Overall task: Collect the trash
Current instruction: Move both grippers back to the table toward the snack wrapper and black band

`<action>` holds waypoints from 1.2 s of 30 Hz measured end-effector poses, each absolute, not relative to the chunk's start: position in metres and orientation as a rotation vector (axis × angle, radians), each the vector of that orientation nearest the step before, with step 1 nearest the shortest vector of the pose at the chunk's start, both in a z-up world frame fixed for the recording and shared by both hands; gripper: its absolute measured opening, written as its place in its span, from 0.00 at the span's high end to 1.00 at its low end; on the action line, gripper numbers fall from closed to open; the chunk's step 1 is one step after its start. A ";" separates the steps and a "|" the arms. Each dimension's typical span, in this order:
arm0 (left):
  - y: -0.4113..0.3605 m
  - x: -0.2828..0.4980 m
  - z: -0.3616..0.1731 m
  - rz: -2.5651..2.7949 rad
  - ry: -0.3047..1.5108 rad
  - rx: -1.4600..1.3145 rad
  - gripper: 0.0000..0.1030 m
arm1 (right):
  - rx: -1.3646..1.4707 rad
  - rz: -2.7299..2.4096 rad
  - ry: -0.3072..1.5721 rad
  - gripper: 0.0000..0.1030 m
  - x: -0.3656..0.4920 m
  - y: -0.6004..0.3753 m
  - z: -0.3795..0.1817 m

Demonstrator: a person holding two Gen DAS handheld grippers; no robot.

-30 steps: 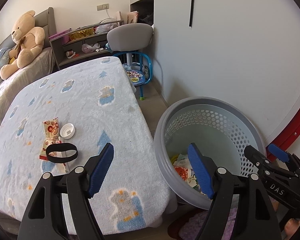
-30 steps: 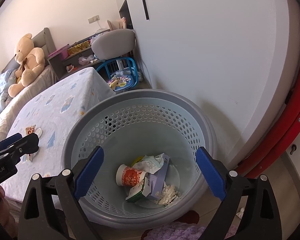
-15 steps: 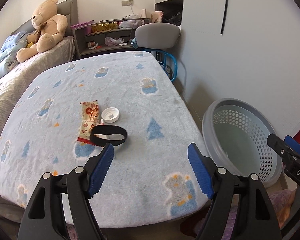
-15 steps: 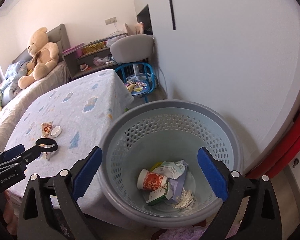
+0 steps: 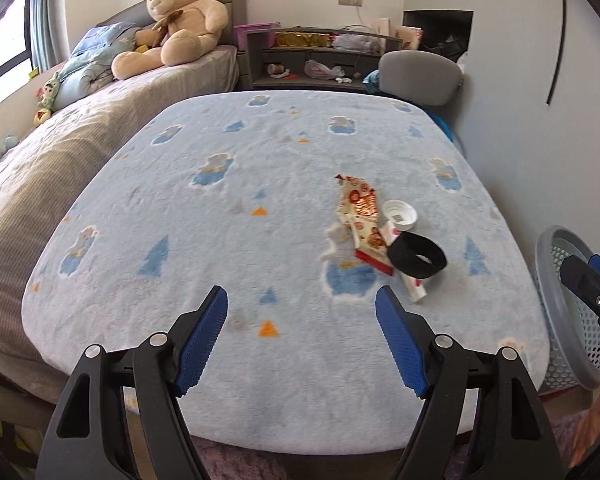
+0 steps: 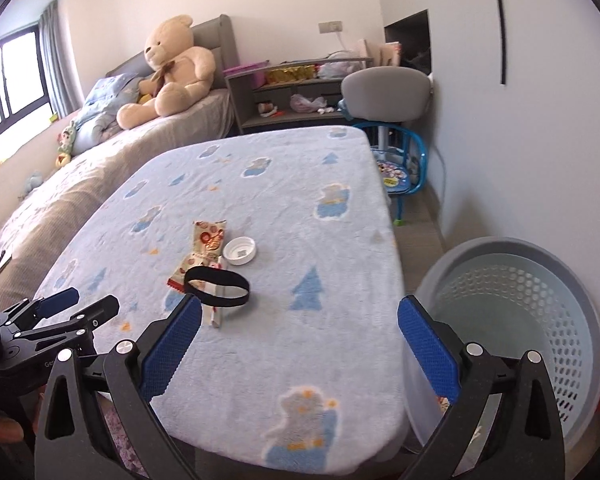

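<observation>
On the blue fleece-covered table (image 5: 220,240) lies a small heap of trash: a red-and-cream snack wrapper (image 5: 360,210), a white round lid (image 5: 399,214), a black band loop (image 5: 417,260) and a thin white stick wrapper (image 5: 414,286). The same wrapper (image 6: 206,242), lid (image 6: 240,251) and band (image 6: 216,286) show in the right wrist view. My left gripper (image 5: 301,334) hangs open and empty over the table's near edge, left of the heap. My right gripper (image 6: 299,346) is empty, its jaws still opening, between the heap and the grey perforated basket (image 6: 540,292).
The basket (image 5: 568,308) stands on the floor at the table's right end, by a white wall. A bed with a large teddy bear (image 5: 172,24) lies along the far left. A grey chair (image 6: 384,88), a blue child's chair (image 6: 404,172) and a cluttered shelf (image 5: 320,60) stand behind the table.
Both grippers have swung left, away from over the basket and toward the table. The trash heap now sits in front of them, and the basket has slid to the right edge.
</observation>
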State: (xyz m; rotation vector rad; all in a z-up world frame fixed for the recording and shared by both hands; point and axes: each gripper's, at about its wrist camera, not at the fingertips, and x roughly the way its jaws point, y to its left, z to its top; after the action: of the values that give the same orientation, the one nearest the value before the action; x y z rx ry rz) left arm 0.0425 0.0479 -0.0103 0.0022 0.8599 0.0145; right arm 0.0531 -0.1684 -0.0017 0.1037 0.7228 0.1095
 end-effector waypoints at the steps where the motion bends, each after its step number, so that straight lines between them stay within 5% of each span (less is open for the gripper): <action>1: 0.055 0.043 -0.012 0.027 0.864 -0.005 0.29 | 0.091 0.125 0.738 0.06 0.059 -0.160 -0.005; 31: 0.087 0.062 -0.035 0.077 0.909 -0.043 0.29 | 0.129 0.341 0.993 0.06 0.160 -0.101 -0.075; 36: 0.084 0.062 -0.035 0.070 0.908 -0.038 0.29 | 0.111 0.353 0.977 0.18 0.158 -0.099 -0.073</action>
State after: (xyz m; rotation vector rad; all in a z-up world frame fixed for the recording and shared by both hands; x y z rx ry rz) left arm 0.0616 0.0844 -0.0346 -0.0383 0.9077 0.0702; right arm 0.1582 -0.0989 -0.0729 0.1109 0.9772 0.3530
